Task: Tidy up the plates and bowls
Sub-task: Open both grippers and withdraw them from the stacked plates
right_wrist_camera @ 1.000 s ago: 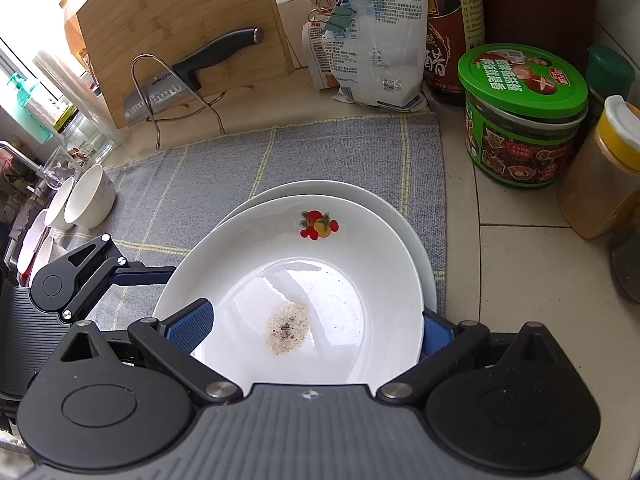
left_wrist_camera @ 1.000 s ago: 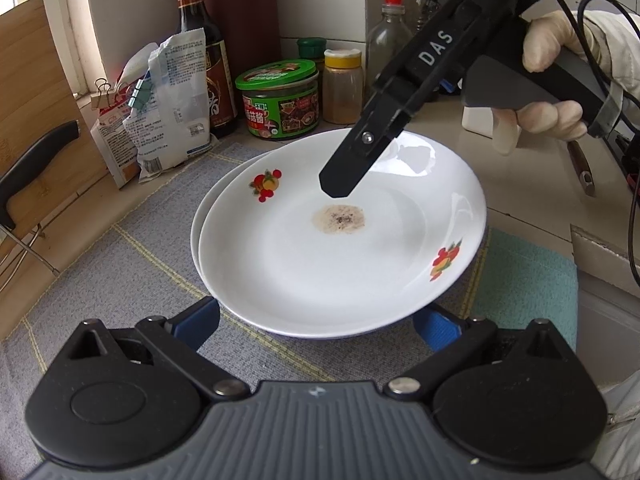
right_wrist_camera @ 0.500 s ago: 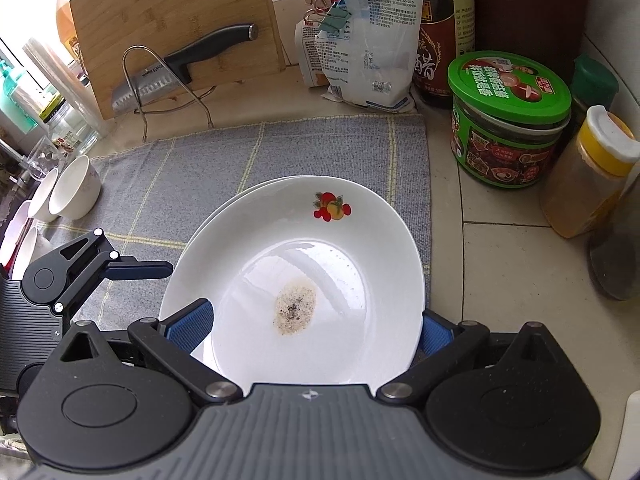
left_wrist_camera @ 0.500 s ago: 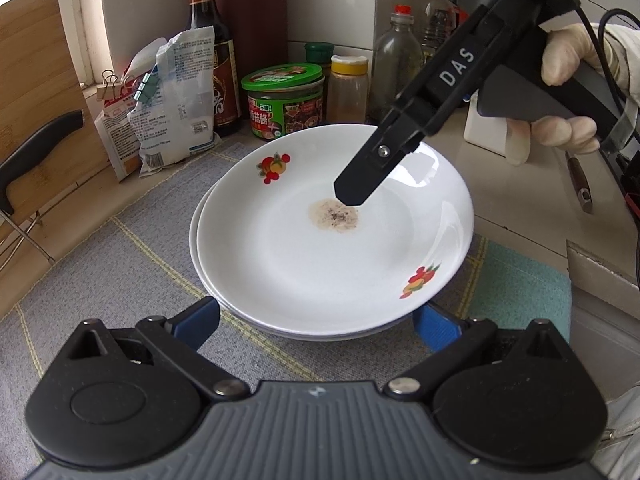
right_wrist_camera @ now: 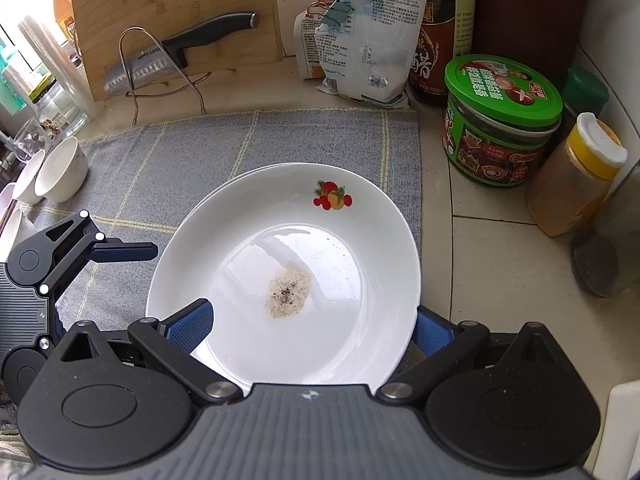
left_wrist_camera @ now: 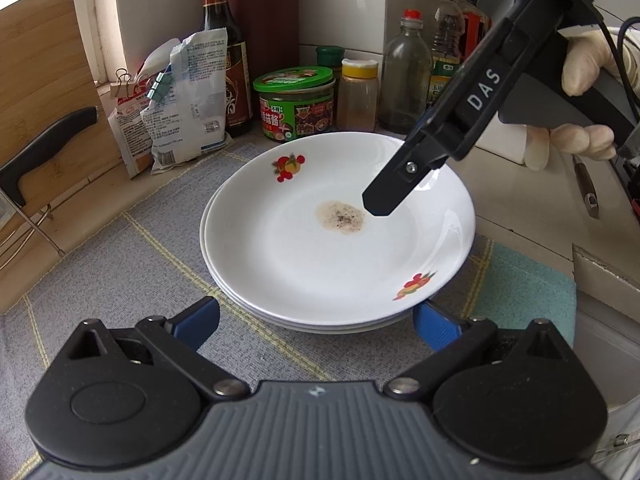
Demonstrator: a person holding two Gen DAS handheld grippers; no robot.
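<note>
On the grey mat (right_wrist_camera: 168,160), the top plate (left_wrist_camera: 340,232) sits stacked, with the right gripper (right_wrist_camera: 312,324) spread wide around its rim and the left gripper (left_wrist_camera: 316,320) open just beside it.

Top plate (right_wrist_camera: 360,320): white, red-and-orange fruit motif with green leaves near the rim, and a beige patch flecked with black at centre. Plate beneath (left_wrist_camera: 224,292): white. Cloth (right_wrist_camera: 200,152) under the plates: grey with thin pale-yellow check lines; a teal cloth (left_wrist_camera: 528,292) adjoins its edge. Bowls (right_wrist_camera: 60,170) at the cloth's edge: white. Jar (right_wrist_camera: 500,120): green lid, dark red label. Spice bottle (right_wrist_camera: 572,180): amber with yellow-and-white cap. Knife handle (right_wrist_camera: 212,32): black. Cutting board (right_wrist_camera: 160,4): light wood grain. Both grippers: black, with blue finger pads (left_wrist_camera: 198,322)
</note>
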